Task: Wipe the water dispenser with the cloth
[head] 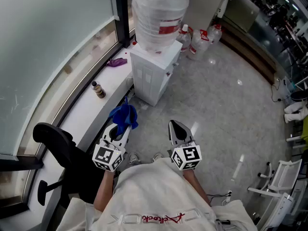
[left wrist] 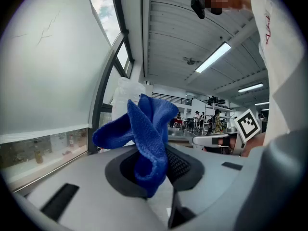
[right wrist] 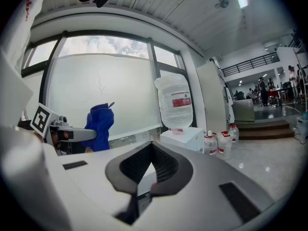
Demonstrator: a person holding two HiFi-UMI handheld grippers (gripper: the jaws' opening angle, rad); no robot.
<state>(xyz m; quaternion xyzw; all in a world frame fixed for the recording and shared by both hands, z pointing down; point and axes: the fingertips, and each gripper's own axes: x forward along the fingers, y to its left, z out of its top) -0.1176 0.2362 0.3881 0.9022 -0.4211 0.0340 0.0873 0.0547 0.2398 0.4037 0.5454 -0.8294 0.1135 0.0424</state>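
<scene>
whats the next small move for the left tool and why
Probably carry the left tool forward toward the white top of the water dispenser: it is shut on the blue cloth, but the cloth is well short of the dispenser, so no wiping can begin here.

This looks like a big office: a white box-shaped water dispenser (head: 150, 76) stands by tall frosted glass windows (head: 43, 47), near a black swivel chair (head: 55, 141) on a shiny grey stone floor (head: 216, 109).

— Cloth (left wrist: 144, 129)?
— Blue, coarse knitted weave, matt.
— Water dispenser (head: 149, 76)?
— White casing, smooth, looks like plastic. Bottle (head: 161, 8): clear, glossy plastic. Floor (head: 226, 114): polished, speckled, reflective.
</scene>
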